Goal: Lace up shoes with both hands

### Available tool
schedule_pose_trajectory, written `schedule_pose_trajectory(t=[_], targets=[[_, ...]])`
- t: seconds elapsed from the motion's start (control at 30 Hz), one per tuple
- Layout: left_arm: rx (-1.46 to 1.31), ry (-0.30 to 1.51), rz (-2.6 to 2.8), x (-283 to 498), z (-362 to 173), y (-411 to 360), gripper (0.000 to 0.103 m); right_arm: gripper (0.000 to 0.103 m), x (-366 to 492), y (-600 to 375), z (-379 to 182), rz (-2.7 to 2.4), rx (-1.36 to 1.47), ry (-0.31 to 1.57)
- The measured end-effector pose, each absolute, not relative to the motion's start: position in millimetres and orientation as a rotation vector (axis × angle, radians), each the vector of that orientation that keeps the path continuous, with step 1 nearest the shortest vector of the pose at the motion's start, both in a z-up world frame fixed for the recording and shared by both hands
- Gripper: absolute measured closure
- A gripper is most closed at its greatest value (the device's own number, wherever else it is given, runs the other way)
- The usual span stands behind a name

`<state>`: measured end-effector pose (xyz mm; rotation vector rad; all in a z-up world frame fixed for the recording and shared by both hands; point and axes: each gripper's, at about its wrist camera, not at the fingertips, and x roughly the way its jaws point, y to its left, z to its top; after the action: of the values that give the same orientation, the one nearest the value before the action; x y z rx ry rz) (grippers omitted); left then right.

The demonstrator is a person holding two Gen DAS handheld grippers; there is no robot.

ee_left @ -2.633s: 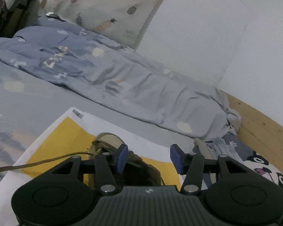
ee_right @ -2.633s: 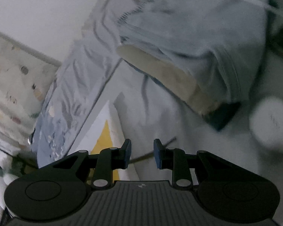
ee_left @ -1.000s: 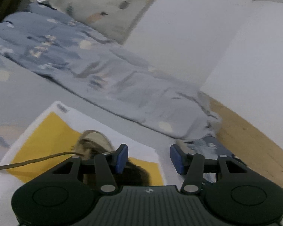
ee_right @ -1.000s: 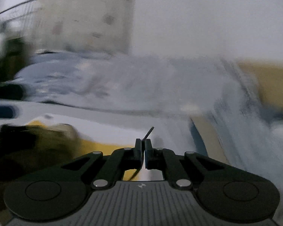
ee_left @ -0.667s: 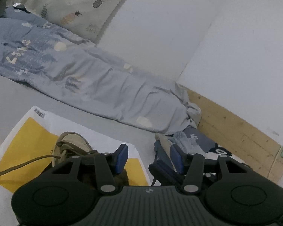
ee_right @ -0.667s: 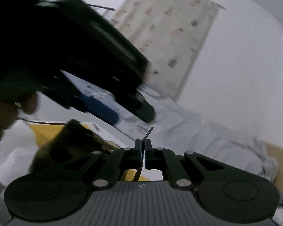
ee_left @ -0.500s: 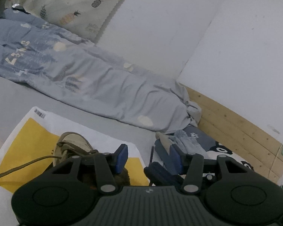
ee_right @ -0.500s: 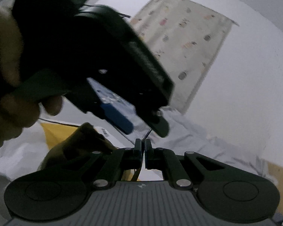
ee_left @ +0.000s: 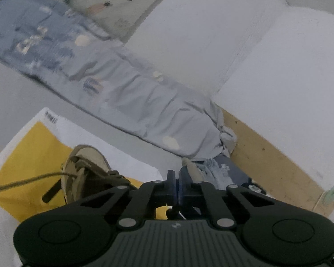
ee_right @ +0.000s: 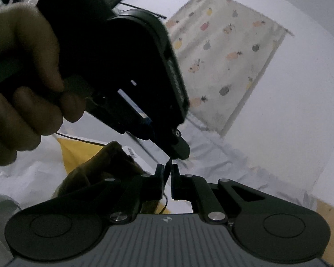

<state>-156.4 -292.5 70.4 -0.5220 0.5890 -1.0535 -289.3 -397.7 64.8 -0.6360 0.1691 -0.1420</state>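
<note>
A tan low shoe [ee_left: 84, 173] with dark olive laces lies on a yellow-and-white sheet [ee_left: 29, 155] spread on the bed; one loose lace [ee_left: 26, 181] trails toward the sheet's left edge, its dark tip [ee_right: 168, 166] standing upright.

The shoe [ee_left: 84, 173] is half hidden behind the left hand-held gripper [ee_left: 176, 185], its lace [ee_left: 22, 183] cut off leftward

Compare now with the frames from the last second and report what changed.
The left gripper has just closed on the lace tip; the right gripper, which held that tip, has just been opening around it. The shoe stays on the yellow bag.
</note>
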Motion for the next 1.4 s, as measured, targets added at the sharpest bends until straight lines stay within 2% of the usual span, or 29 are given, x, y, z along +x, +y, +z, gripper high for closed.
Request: schedule_pose_trajectory(t=[0.1,0.6,0.77,1.17,1.4], targets=[[-0.555,0.595,-1.046,-153,70,-288,0.102,0.091,-288,-401,75,-0.141,-0.575,0.187],[-0.559,0.583,-1.083,-157,69,-292,0.102,0.091,-298,-394,90,-0.168,-0.438,0.224],[-0.553,0.508,-1.13,-163,76,-289,0.102,0.091,-300,-393,92,-0.157,-0.42,0.221],[-0.522,0.447,-1.207,-168,84,-288,0.102,0.091,-309,-433,115,-0.087,-0.177,0.198],[-0.485,0.44,-1.226,-170,85,-291,0.102,0.092,-313,-444,120,-0.052,-0.145,0.211]])
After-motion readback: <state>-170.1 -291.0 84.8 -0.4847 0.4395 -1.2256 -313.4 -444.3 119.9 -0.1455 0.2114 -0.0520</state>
